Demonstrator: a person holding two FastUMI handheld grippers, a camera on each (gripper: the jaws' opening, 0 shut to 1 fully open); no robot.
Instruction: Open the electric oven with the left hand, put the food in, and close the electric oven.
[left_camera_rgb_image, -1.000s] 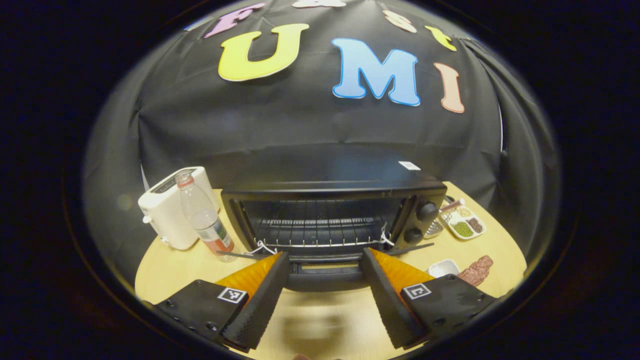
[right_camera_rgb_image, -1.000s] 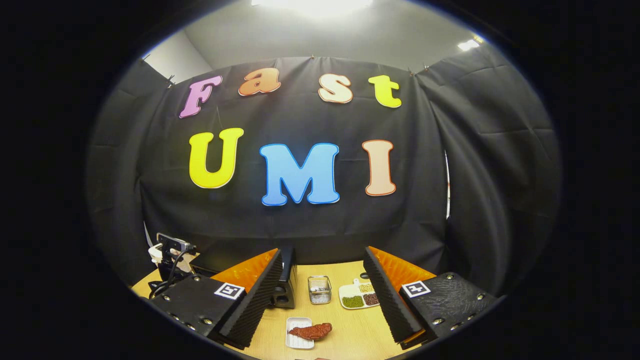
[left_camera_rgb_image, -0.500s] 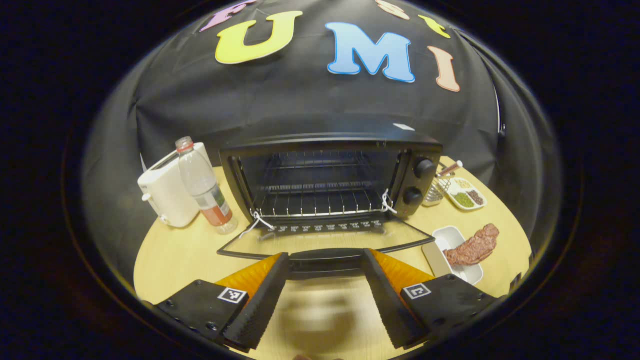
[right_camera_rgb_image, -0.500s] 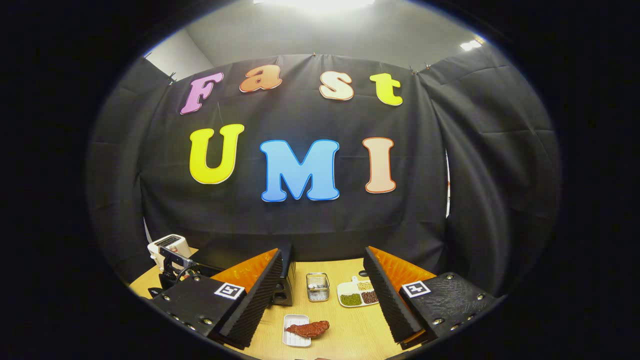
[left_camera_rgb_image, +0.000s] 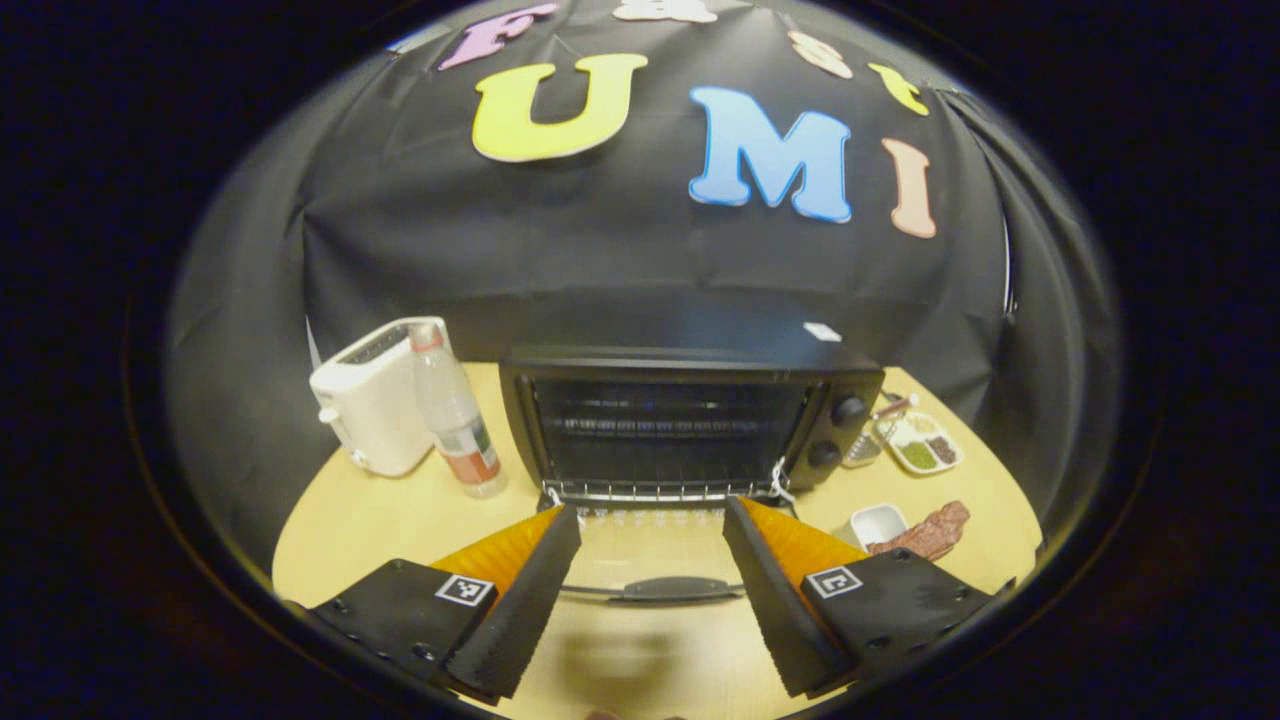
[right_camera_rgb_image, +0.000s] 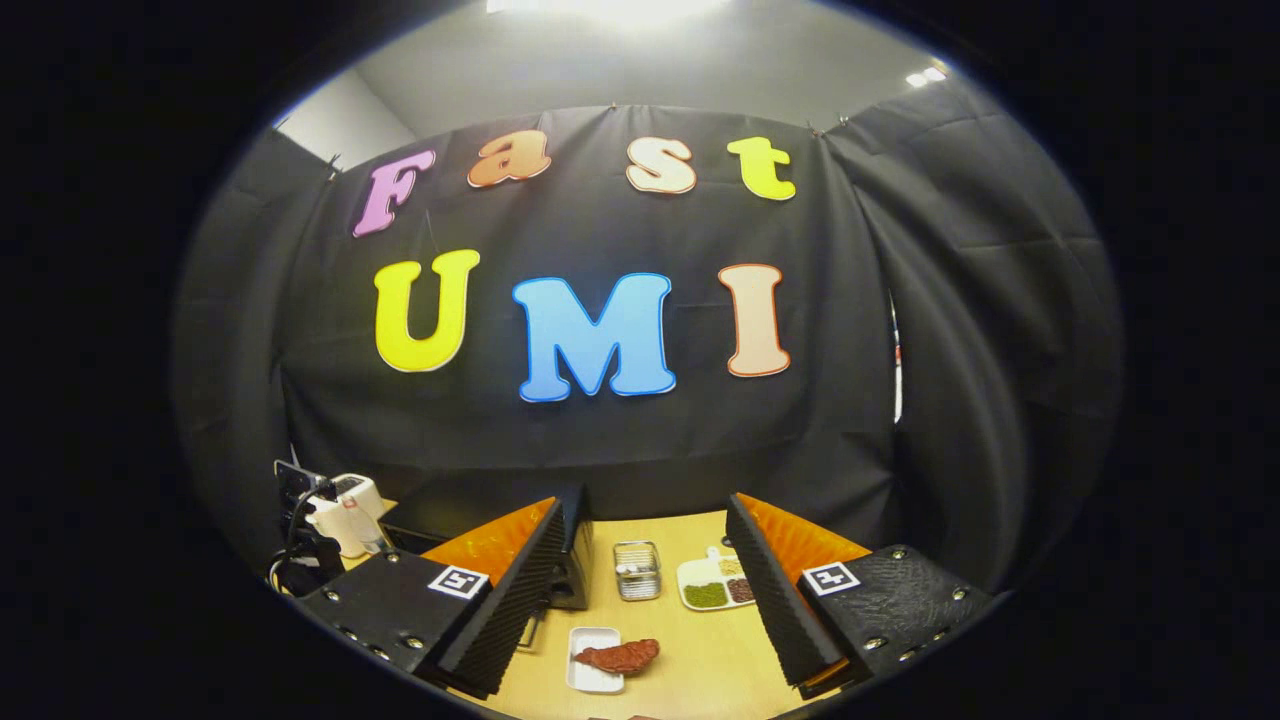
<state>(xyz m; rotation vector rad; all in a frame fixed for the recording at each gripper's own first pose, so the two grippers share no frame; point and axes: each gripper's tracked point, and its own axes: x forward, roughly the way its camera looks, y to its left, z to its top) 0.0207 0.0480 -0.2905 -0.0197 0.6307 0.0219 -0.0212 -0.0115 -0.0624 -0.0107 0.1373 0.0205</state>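
Much of the electric oven's door (left_camera_rgb_image: 650, 560) is hard to make out: it lies folded down flat on the wooden table (left_camera_rgb_image: 360, 520), its glass nearly see-through, with the dark handle (left_camera_rgb_image: 655, 588) lying between and just ahead of the left gripper's (left_camera_rgb_image: 650, 590) 2 fingers, clear of both. That gripper is spread wide and holds nothing. The black electric oven (left_camera_rgb_image: 690, 420) stands straight ahead of it, its cavity dark, a wire rack (left_camera_rgb_image: 660, 490) faintly visible at the bottom and 2 knobs (left_camera_rgb_image: 838, 430) on the panel to the right. A small white sticker (left_camera_rgb_image: 822, 331) sits on the oven's top, too small to read. Ahead and to the left stand a white toaster (left_camera_rgb_image: 375, 405) and a clear bottle (left_camera_rgb_image: 455, 420) whose label is unreadable. To the right, partly cut off by the gripper's right finger, the reddish-brown food (left_camera_rgb_image: 920, 530) rests across a small white dish (left_camera_rgb_image: 875, 522). In the right gripper view, the right gripper (right_camera_rgb_image: 640, 590) is also wide apart and empty; the food (right_camera_rgb_image: 620, 656) on its dish (right_camera_rgb_image: 590, 670) lies between its fingers, below and ahead, with a divided plate (right_camera_rgb_image: 712, 585) and a small wire basket (right_camera_rgb_image: 636, 570) farther on. Its left finger hides most of the oven (right_camera_rgb_image: 570, 560).
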